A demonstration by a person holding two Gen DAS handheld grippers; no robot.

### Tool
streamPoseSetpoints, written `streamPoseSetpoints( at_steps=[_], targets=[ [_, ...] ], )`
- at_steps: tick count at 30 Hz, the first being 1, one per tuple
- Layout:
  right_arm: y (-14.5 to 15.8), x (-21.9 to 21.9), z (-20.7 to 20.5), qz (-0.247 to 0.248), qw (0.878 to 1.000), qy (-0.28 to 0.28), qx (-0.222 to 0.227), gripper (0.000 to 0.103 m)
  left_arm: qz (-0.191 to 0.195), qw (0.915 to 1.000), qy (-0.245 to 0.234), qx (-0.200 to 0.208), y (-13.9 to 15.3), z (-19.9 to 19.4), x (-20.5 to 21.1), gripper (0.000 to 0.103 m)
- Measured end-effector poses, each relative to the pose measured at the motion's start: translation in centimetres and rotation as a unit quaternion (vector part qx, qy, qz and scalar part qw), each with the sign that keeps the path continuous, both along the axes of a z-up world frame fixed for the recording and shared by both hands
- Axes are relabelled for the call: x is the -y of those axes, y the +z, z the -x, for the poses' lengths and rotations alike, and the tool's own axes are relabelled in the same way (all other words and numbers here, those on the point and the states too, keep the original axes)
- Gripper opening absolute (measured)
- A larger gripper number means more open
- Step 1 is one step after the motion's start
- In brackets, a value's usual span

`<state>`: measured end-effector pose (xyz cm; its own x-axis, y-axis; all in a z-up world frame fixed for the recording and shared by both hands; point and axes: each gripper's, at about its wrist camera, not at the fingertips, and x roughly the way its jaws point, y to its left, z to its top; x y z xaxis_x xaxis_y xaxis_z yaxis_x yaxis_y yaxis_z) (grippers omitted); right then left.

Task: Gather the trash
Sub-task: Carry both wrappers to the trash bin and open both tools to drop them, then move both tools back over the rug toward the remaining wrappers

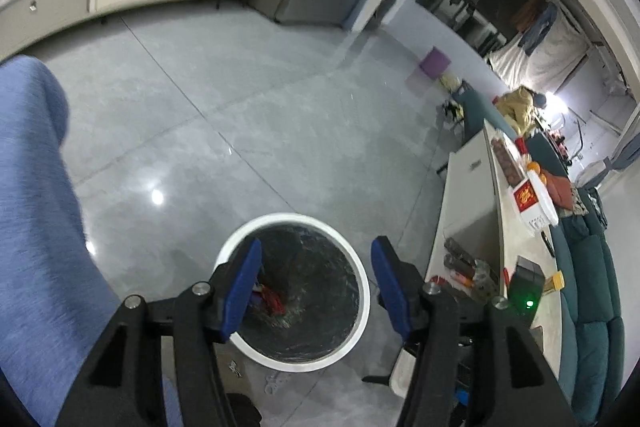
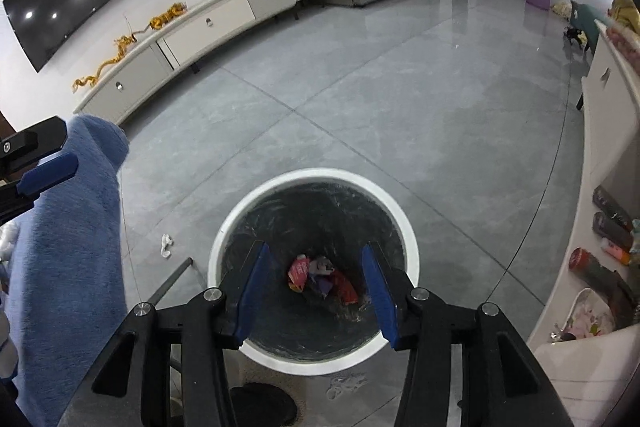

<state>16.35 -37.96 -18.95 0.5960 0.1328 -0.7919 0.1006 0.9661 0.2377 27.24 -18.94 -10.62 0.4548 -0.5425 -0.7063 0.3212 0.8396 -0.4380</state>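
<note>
A round white trash bin (image 1: 362,279) with a dark liner stands on the grey floor; it also shows in the right wrist view (image 2: 408,227). Colourful wrappers (image 2: 320,277) lie at its bottom, partly seen in the left wrist view (image 1: 272,301). My left gripper (image 1: 316,283) is open and empty above the bin. My right gripper (image 2: 316,287) is open and empty over the bin's mouth. A crumpled white tissue (image 2: 165,245) lies on the floor left of the bin. The left gripper also shows at the far left of the right wrist view (image 2: 36,163).
A blue-trousered leg (image 1: 36,207) stands left of the bin. A long white table (image 1: 500,227) with bottles, boxes and fruit runs along the right, a teal sofa (image 1: 592,307) behind it. A low TV cabinet (image 2: 208,23) lines the far wall. A purple box (image 1: 434,63) sits far off.
</note>
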Motion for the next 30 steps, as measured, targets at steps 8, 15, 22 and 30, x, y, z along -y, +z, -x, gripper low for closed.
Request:
streamPoseSetpoints(
  at_steps=[8, 15, 22, 30],
  targets=[
    [7.7, -2.5, 4.3, 0.017, 0.997, 0.007, 0.078, 0.046, -0.004, 0.9969, 0.029, 0.072, 6.3, 6.0, -3.5, 0.055],
    [15.6, -7.4, 8.6, 0.024, 0.986, 0.044, 0.16, 0.046, -0.026, 0.9907, 0.047, 0.125, 10.9, 12.3, -8.5, 0.055],
    [21.7, -12.5, 11.8, 0.033, 0.971, 0.087, 0.218, 0.046, -0.027, 0.9824, 0.089, 0.162, 14.4, 17.7, -16.3, 0.056],
    [24.3, -19.3, 13.3, 0.047, 0.959, 0.142, 0.24, 0.051, -0.048, 0.9701, 0.16, 0.176, 14.2, 23.2, -26.8, 0.064]
  ],
)
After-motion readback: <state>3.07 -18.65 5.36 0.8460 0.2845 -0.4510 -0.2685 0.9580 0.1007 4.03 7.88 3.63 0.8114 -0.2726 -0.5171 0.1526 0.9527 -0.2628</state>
